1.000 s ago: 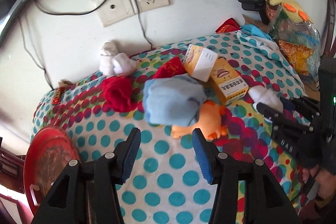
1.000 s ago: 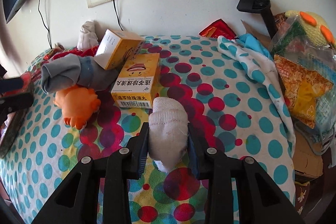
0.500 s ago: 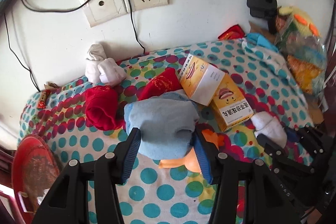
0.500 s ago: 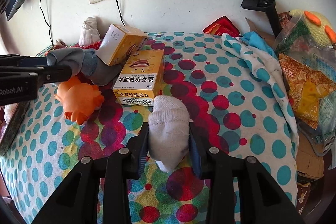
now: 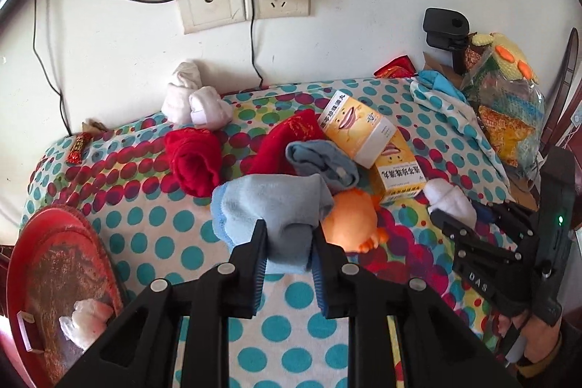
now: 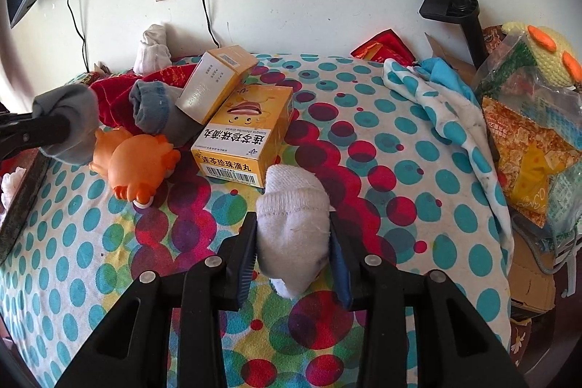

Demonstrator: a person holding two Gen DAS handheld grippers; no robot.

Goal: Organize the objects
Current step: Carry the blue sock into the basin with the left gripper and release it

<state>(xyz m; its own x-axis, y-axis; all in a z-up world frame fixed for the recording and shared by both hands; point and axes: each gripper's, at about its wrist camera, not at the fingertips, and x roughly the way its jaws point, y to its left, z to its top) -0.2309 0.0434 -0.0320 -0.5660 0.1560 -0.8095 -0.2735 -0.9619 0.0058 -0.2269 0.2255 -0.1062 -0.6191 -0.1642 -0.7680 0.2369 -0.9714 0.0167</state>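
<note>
The left gripper (image 5: 289, 244) has its jaws clenched on a rolled blue sock (image 5: 269, 206) just above the spotted bed cover (image 5: 152, 235). The right gripper (image 6: 293, 251) grasps a white sock (image 6: 293, 217) near the yellow box (image 6: 247, 140). The blue roll is soft and pinched near one end, so it may unroll or slip, and lifting it could drag the orange toy (image 5: 351, 219) touching it.

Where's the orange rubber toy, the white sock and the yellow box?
Orange rubber toy (image 6: 136, 162): right wrist view, on its round body.
White rolled sock (image 6: 293, 213): right wrist view, on its ribbed cuff.
Yellow cardboard box (image 6: 245, 133): right wrist view, on its printed top.
</note>
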